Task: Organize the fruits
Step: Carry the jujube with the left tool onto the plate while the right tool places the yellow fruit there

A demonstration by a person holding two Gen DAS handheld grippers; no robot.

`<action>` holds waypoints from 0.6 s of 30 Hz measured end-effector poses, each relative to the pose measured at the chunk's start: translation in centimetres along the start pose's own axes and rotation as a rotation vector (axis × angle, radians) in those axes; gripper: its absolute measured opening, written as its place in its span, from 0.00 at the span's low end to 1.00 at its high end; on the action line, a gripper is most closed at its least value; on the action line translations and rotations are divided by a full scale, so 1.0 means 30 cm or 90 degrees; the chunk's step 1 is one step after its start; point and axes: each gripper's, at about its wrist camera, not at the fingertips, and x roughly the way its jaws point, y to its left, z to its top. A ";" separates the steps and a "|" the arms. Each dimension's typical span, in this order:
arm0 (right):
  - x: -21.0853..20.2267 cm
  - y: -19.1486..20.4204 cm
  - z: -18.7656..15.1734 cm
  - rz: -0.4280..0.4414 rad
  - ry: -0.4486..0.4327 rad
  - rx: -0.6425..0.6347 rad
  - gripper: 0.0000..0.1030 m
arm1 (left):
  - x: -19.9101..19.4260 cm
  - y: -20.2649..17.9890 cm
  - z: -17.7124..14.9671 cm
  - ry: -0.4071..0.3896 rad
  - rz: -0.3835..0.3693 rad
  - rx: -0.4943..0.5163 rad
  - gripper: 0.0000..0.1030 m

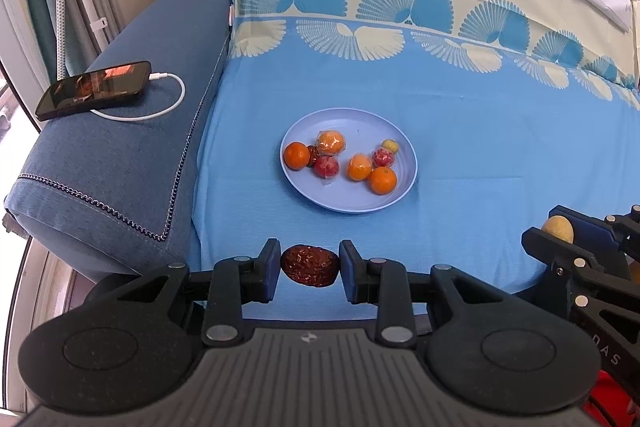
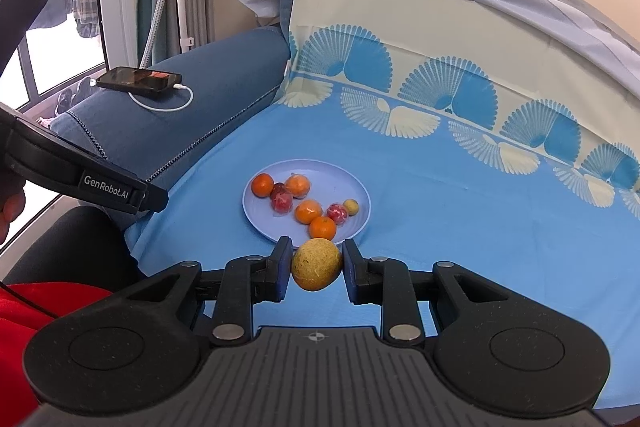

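Orange tangerines (image 1: 296,155) are sitting on a pale lilac plate (image 1: 352,201); blue sheet (image 1: 460,147) is showing cream fan motifs.

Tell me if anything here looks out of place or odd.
Nothing is spilled or damaged. The plate sits level on the blue sheet with its fruit inside. The odd one out is a phone charging on the sofa arm, unrelated to fruit. Each gripper holds one fruit.
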 end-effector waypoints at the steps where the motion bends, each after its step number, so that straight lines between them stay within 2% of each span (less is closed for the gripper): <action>1: 0.003 0.001 0.000 0.000 0.002 0.000 0.27 | 0.003 0.001 0.000 0.002 0.000 -0.001 0.34; 18: 0.100 0.005 0.004 0.018 0.051 -0.006 0.27 | 0.095 0.020 0.021 0.037 -0.002 0.002 0.34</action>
